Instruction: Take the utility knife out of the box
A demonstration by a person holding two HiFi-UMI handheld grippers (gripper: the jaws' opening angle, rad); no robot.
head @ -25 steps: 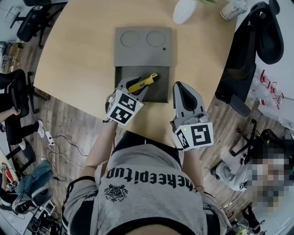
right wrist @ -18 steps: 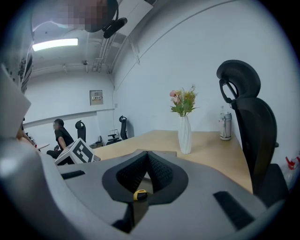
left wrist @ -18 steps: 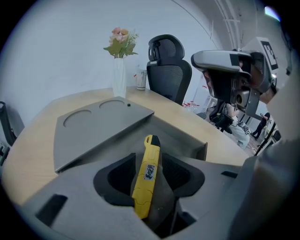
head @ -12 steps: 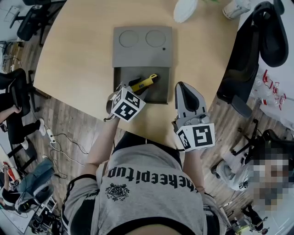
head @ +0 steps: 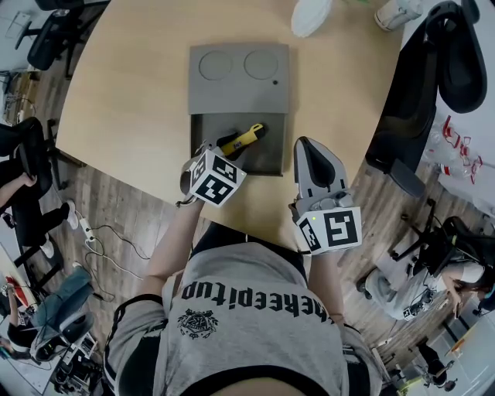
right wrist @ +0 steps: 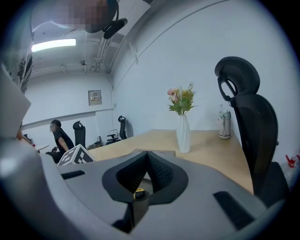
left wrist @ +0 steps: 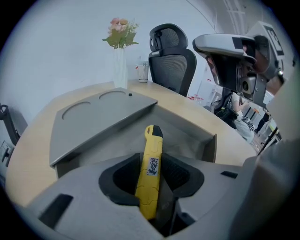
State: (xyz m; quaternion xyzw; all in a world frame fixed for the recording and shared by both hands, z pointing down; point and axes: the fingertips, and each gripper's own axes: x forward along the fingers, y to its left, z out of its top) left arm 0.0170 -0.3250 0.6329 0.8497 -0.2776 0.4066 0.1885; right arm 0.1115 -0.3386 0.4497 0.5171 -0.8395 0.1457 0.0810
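An open grey box sits on the wooden table, its lid [head: 240, 77] flipped back behind the dark tray [head: 271, 158]. The yellow utility knife [head: 244, 138] lies slanted in the tray. My left gripper [head: 221, 149] points steeply down at the knife's near end. In the left gripper view the knife [left wrist: 153, 140] runs between the jaws of the left gripper [left wrist: 150, 160]; they are closing, with a gap still showing beside the left pad. My right gripper [head: 303, 144] hovers right of the tray, shut and empty. The right gripper [right wrist: 148, 159] frames the knife's yellow tip [right wrist: 138, 193].
A white vase [head: 311, 17] with flowers and a bottle [head: 394, 14] stand at the table's far edge. A black office chair [head: 421, 100] is at the right side. The table's near edge runs just behind both grippers. A seated person [head: 19, 178] is far left.
My left gripper has sunk and tipped more steeply over the knife's near end. The knife lies where it did and the right gripper has kept still.
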